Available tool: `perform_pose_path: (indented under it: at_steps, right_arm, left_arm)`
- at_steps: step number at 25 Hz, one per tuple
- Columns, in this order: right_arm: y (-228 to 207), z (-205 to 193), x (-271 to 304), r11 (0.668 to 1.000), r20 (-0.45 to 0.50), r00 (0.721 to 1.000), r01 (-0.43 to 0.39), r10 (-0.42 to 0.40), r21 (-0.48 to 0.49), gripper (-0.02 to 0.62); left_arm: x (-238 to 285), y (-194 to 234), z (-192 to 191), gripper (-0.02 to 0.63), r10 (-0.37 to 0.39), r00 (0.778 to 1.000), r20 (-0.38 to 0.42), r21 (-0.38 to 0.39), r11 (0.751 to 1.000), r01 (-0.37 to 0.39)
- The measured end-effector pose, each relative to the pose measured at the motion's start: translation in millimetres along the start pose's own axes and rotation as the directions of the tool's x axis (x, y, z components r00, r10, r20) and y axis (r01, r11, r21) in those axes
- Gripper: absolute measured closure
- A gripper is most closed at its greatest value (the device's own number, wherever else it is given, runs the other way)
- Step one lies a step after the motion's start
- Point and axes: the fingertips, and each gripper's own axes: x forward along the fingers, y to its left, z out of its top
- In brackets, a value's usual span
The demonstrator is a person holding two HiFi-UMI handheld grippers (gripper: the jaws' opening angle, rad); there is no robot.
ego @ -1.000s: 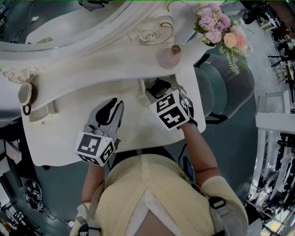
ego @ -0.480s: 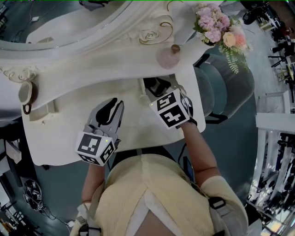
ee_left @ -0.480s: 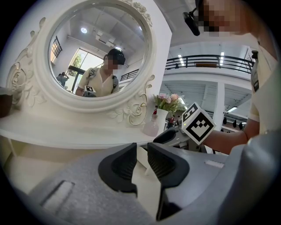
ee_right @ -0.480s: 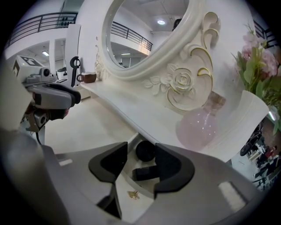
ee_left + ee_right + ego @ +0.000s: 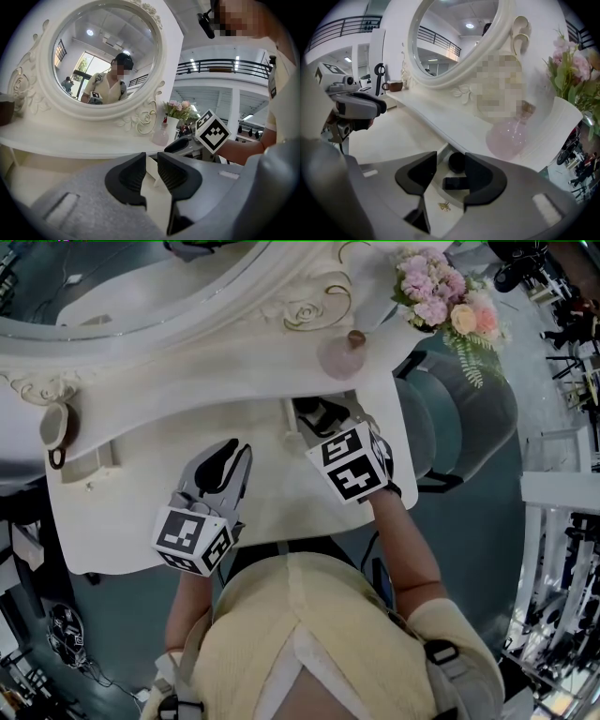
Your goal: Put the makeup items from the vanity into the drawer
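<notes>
The white vanity (image 5: pixel 150 484) has a small drawer (image 5: pixel 292 431) pulled open under its shelf. My right gripper (image 5: pixel 323 420) hangs over this drawer, tilted down. Seen in the right gripper view, a round black compact (image 5: pixel 457 162) and a flat black case (image 5: pixel 452 182) lie inside the drawer (image 5: pixel 454 199), below the right gripper (image 5: pixel 451 164). Its jaws have just been closing a little, with a gap left and nothing between the pads. My left gripper (image 5: pixel 234 456) rests low over the bare tabletop, left of the drawer. The left gripper (image 5: pixel 151 165) stands slightly open and holds nothing.
A pink round bottle (image 5: pixel 342 357) stands on the shelf just behind the drawer. A vase of pink flowers (image 5: pixel 445 296) is at the right end. A brown cup (image 5: pixel 52 432) sits at the far left. The oval mirror (image 5: pixel 105 51) backs the shelf. A teal chair (image 5: pixel 459 418) stands to the right.
</notes>
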Motion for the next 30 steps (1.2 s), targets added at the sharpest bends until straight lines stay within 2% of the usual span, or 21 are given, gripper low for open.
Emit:
perform_pose_path:
  at_steps: [13, 20, 30]
  right_arm:
    - [0, 11, -23, 0.999, 0.078, 0.997, 0.011, -0.015, 0.05, 0.426]
    - [-2, 19, -41, 0.997, 0.15, 0.988, 0.028, -0.039, 0.078, 0.465]
    - [5, 20, -59, 0.994, 0.189, 0.981, 0.029, -0.048, 0.103, 0.521]
  left_arm:
    - [-12, 8, 14, 0.535, 0.036, 0.999, 0.037, 0.002, 0.999, -0.036]
    - [-18, 15, 19, 0.535, 0.057, 0.997, 0.058, -0.013, 0.998, -0.056]
    - [-29, 15, 37, 0.537, 0.064, 0.993, 0.094, -0.005, 0.998, -0.064]
